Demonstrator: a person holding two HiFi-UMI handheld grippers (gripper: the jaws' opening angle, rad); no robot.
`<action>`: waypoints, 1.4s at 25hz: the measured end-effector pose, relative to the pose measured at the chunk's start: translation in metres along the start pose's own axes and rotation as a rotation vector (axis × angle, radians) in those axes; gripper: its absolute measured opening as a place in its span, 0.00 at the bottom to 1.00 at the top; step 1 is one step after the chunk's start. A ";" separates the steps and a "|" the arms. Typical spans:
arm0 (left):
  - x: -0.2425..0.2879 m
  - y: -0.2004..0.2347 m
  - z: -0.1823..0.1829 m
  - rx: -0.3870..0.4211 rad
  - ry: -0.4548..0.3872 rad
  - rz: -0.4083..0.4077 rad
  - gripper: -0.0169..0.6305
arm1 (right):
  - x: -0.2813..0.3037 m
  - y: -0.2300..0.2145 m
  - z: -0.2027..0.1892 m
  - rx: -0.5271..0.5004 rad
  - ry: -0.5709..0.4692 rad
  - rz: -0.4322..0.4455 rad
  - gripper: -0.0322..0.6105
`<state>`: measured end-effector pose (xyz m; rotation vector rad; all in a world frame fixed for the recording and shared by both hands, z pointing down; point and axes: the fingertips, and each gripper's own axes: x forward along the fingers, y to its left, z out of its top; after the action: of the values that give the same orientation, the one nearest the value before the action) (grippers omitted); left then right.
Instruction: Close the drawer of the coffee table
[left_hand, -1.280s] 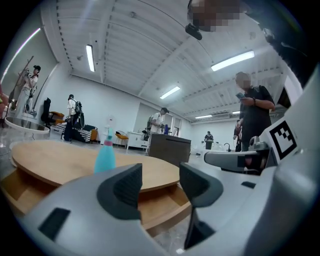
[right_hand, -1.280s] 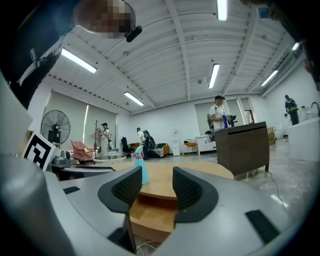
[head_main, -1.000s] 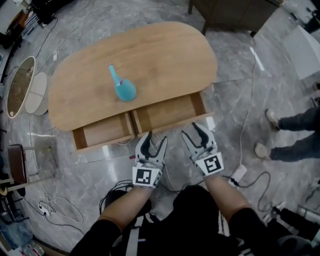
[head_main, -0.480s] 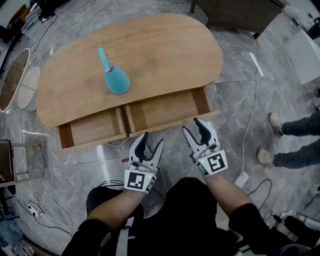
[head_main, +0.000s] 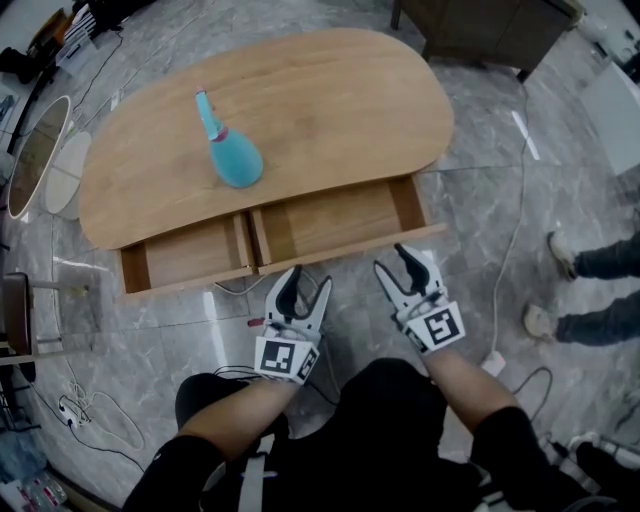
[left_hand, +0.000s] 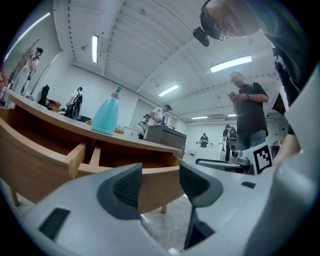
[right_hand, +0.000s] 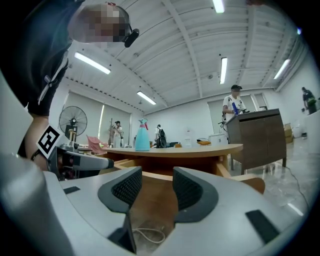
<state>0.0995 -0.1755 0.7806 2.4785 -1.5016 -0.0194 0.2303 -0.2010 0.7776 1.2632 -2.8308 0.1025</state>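
The wooden coffee table (head_main: 300, 90) has two drawers pulled out side by side along its near edge: the left drawer (head_main: 185, 262) and the right drawer (head_main: 335, 222), both empty. A teal spray bottle (head_main: 232, 155) stands on the tabletop. My left gripper (head_main: 303, 287) hovers open just short of the front where the two drawers meet. My right gripper (head_main: 397, 265) is open near the right drawer's front corner. In the left gripper view the gripper (left_hand: 161, 182) faces a drawer front (left_hand: 165, 175). In the right gripper view the gripper (right_hand: 156, 186) holds nothing.
Cables (head_main: 510, 230) trail over the marble floor at the right, with a power strip (head_main: 492, 362) near my right arm. A person's legs (head_main: 590, 270) stand at the far right. A dark cabinet (head_main: 480, 30) sits behind the table, and a round mirror (head_main: 35, 160) lies left.
The head view has shifted a little, so the table sits further left and higher. Both grippers stay open just short of the drawer fronts. The drawers are as far out as before.
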 end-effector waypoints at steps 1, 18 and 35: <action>0.000 -0.001 0.000 -0.003 0.002 -0.001 0.38 | 0.001 -0.001 -0.002 -0.005 0.006 0.006 0.34; 0.015 -0.005 -0.033 0.022 0.055 -0.039 0.37 | 0.014 0.009 -0.028 -0.055 0.007 0.062 0.33; 0.027 0.002 -0.018 0.050 0.018 -0.051 0.36 | 0.025 -0.006 -0.030 -0.068 -0.006 0.029 0.32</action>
<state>0.1125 -0.1967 0.8015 2.5488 -1.4483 0.0311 0.2188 -0.2212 0.8093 1.2116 -2.8321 0.0039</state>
